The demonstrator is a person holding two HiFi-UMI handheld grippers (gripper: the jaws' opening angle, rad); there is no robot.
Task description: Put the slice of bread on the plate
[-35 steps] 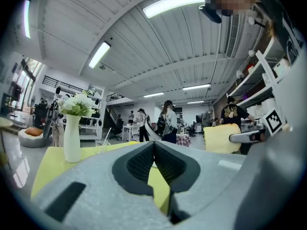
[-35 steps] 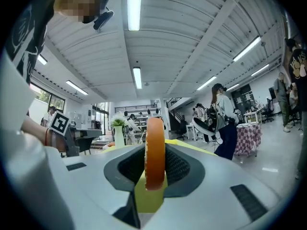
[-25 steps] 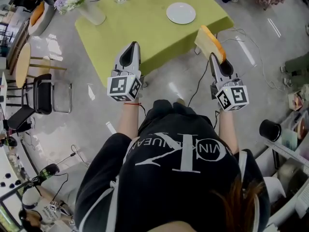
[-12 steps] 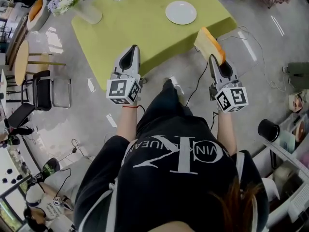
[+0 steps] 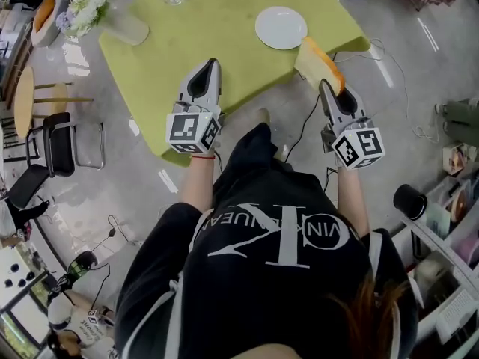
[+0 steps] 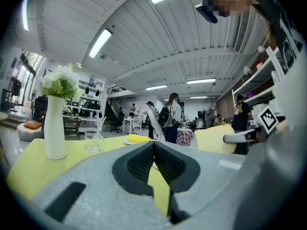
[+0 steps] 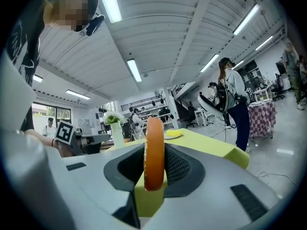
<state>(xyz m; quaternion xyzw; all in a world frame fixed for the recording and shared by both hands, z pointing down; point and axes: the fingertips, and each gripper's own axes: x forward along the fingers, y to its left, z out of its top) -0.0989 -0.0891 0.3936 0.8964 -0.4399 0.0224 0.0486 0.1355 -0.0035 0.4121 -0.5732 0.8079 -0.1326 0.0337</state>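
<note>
Compared with a second before, the head view showed the person closer to the table (image 5: 217,28). Its green cloth sat lower in the picture, and the white vase of flowers (image 5: 120,27) had slid toward the left edge. The left gripper (image 5: 210,64), which had hung over bare floor short of the cloth, now reached over the table's near edge. The white plate (image 5: 281,27) lay nearer to both grippers than before. The slice of bread (image 5: 318,62) had been carried from beyond the table's right corner to just beside the plate, over the cloth's right edge but not touching the plate.

The left gripper (image 6: 154,145) had its jaws together at the tips with nothing between them. Only the yellow-green cloth showed through the gap lower down, with the vase (image 6: 55,128) and a glass (image 6: 94,140) standing beyond.

The right gripper (image 5: 327,88) had its jaws part-way closed, clamped on the slice of bread (image 7: 154,152). The slice stood on edge between the ribbed pads, its orange-brown crust facing the camera, above the table and not yet on the plate.
</note>
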